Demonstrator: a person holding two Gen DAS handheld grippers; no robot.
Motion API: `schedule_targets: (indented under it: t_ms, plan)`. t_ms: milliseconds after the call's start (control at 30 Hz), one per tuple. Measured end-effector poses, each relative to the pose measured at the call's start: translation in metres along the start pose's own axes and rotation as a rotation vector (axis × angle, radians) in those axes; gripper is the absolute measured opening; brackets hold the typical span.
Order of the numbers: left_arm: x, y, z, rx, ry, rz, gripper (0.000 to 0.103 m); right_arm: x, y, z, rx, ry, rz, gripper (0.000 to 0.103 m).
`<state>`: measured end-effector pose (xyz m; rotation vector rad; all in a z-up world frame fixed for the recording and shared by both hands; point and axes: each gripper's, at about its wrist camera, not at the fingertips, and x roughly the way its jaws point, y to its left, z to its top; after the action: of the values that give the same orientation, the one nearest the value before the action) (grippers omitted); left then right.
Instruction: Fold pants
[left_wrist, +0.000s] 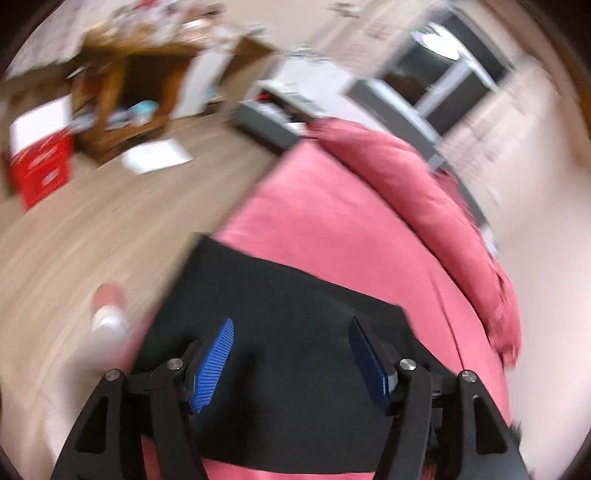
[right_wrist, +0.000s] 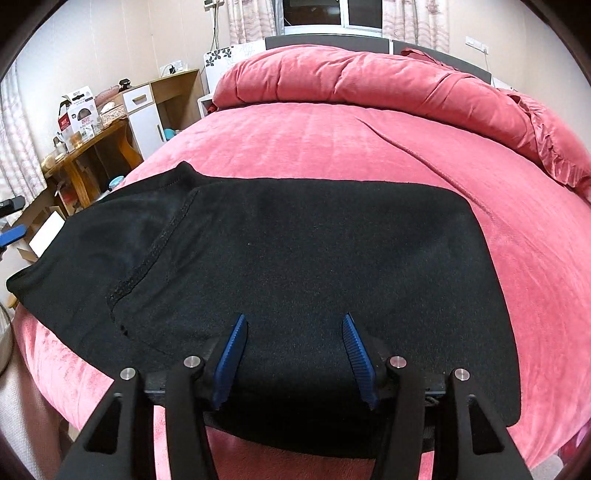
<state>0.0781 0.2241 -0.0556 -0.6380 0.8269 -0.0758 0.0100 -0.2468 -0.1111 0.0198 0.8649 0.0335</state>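
The black pants (right_wrist: 295, 258) lie flat on the pink bed (right_wrist: 332, 147), spread across the middle and lower part of the right wrist frame, with their long axis running left to right. A stitched seam curves down through the left part of the cloth, where one layer seems to lie over another, and the left end tapers toward the bed's edge at the frame's left side. The right gripper (right_wrist: 293, 325) stands at the near edge of the cloth, bottom centre, its blue pads spread with nothing between them but fabric beneath; whether the tips touch the cloth I cannot tell. The left gripper (left_wrist: 291, 326) likewise gapes empty over the pants (left_wrist: 295, 332) in the lower middle of its own frame. The next fold likely turns on that crosswise lie, each gripper taking a part of the near edge. The right view shows the whole garment sharply; the left view is blurred and tilted, showing only one corner of the cloth, plus the wooden floor (left_wrist: 110, 221) beside the bed.
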Motion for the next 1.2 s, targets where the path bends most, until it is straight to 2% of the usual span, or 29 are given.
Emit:
schedule_targets:
  t_ms: [100, 233, 333, 400, 467, 600, 700, 767, 800, 900, 933, 1200]
  plan:
    - [-0.001, 0.048, 0.006, -0.112, 0.044, 0.035, 0.066, 0.0, 0.0, 0.0, 0.0, 0.0, 0.0, 0.056]
    - [0.002, 0.094, -0.006, -0.176, 0.093, 0.076, 0.066, 0.0, 0.0, 0.0, 0.0, -0.001, 0.0, 0.057]
    - [0.011, 0.107, -0.01, -0.227, 0.133, 0.032, 0.066, 0.0, 0.001, 0.0, -0.003, -0.001, -0.002, 0.057]
    - [0.025, 0.11, -0.014, -0.295, 0.189, -0.038, 0.066, 0.0, 0.0, 0.0, -0.002, -0.001, -0.003, 0.057]
    - [0.03, 0.109, -0.02, -0.31, 0.217, -0.055, 0.066, 0.0, 0.0, 0.0, -0.002, -0.001, -0.002, 0.057]
    - [0.034, 0.101, -0.026, -0.254, 0.206, -0.036, 0.066, 0.0, 0.0, 0.0, -0.002, -0.003, -0.003, 0.058]
    - [0.032, 0.101, -0.029, -0.271, 0.193, -0.033, 0.062, 0.0, 0.0, 0.0, -0.001, -0.003, -0.002, 0.058]
    - [0.031, 0.102, -0.031, -0.249, 0.19, 0.026, 0.038, -0.001, 0.0, -0.001, -0.001, -0.004, -0.003, 0.058]
    - [0.03, 0.102, -0.031, -0.237, 0.191, 0.033, 0.037, -0.001, 0.0, -0.001, 0.0, -0.003, -0.003, 0.058]
    - [0.021, 0.095, -0.027, -0.206, 0.154, 0.038, 0.024, -0.001, 0.0, -0.001, -0.001, -0.004, -0.003, 0.058]
    - [0.018, 0.092, -0.025, -0.2, 0.142, 0.026, 0.016, -0.001, 0.0, -0.001, 0.0, -0.004, -0.003, 0.058]
    - [-0.019, 0.035, -0.008, -0.093, -0.01, -0.084, 0.014, -0.001, 0.0, -0.001, 0.004, -0.005, -0.001, 0.058]
